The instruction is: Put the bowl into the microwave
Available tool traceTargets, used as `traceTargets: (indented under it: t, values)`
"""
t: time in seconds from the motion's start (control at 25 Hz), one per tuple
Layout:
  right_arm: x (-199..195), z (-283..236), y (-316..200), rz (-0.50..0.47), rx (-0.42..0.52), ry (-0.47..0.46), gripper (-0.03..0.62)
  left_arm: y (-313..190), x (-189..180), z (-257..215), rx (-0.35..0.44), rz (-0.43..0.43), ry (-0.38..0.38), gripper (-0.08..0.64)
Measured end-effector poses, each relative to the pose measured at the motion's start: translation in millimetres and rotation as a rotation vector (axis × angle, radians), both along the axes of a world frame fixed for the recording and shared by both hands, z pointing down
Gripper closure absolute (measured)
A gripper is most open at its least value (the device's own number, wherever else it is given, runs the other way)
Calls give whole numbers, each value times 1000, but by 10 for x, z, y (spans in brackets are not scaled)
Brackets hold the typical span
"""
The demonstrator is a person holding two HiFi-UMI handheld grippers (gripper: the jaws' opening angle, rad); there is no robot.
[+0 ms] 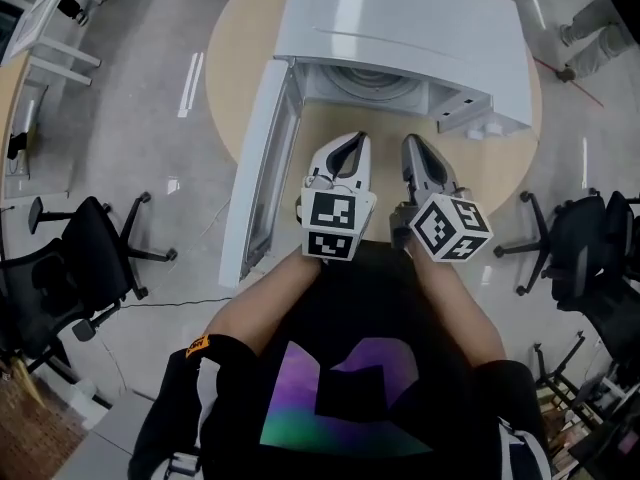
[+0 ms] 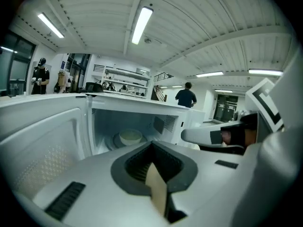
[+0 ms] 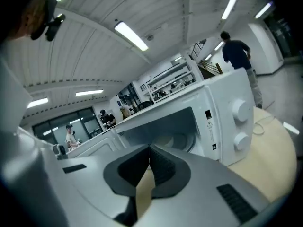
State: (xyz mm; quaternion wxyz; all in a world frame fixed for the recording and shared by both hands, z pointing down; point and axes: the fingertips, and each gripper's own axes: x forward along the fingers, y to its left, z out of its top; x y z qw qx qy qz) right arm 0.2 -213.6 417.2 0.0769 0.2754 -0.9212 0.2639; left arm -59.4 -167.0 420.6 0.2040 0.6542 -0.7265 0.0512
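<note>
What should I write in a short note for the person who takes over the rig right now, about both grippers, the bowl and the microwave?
Left gripper: shut, holding nothing, in front of the open microwave.
Right gripper: shut, holding nothing, close beside the left one.
Bowl: upright inside the microwave, untouched by either gripper.
Door: swung wide open on the left side.
Done: the bowl is in.
Left: probably only closing the door, if that is wanted.

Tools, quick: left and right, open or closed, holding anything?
Left tool: closed, holding nothing.
Right tool: closed, holding nothing.
</note>
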Motion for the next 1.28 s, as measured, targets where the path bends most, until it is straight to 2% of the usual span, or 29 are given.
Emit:
traceTargets:
  t: [0.08, 0.16, 0.4, 0.56, 0.84, 1.28]
  values:
    - [98, -43, 145, -12, 87, 54, 572, 118, 137, -11, 7, 43, -10, 512]
    - [210, -43, 287, -13, 137, 96, 572, 232, 256, -24, 20, 83, -13, 512]
    - [518, 27, 615, -2, 188, 179, 573, 535, 487, -1, 43, 151, 8, 512]
    - [691, -9, 734, 5, 208, 185, 573, 662, 609, -45, 48, 175, 5, 512]
    - [1024, -38, 826, -22, 212, 178, 574, 774, 883, -182, 57, 165, 1, 512]
    - [1816, -77, 830, -82, 232, 173, 574, 915, 1698, -156, 44, 113, 26, 512]
